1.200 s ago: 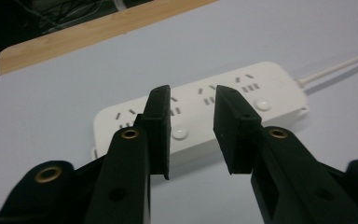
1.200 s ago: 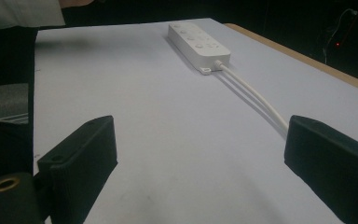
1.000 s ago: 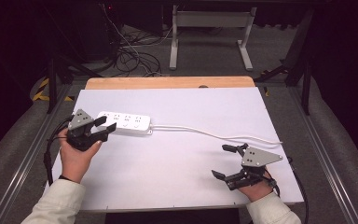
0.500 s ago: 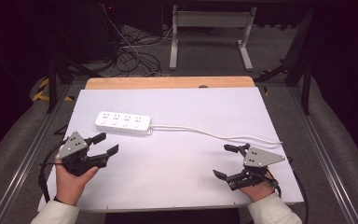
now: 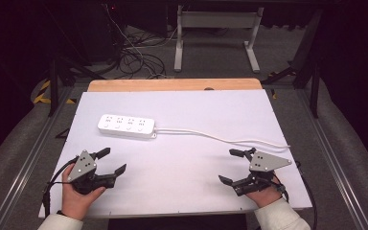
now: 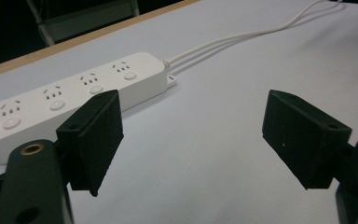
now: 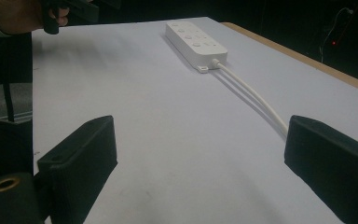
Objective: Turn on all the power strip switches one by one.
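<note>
A white power strip with several sockets lies flat on the white table top, left of the middle; its white cable runs right toward the table's edge. My left gripper is open at the front left, well short of the strip, nothing between its jaws. In the left gripper view the strip lies beyond the left jaw. My right gripper is open at the front right, just in front of the cable. The right gripper view shows the strip, the cable and the other hand far off.
A wooden strip edges the table's far side. Behind it on the floor are tangled cables and a metal stand. Metal rails run along both sides of the table.
My left gripper has drawn back from the power strip toward the front left corner, open and empty. The right gripper has hardly moved.
</note>
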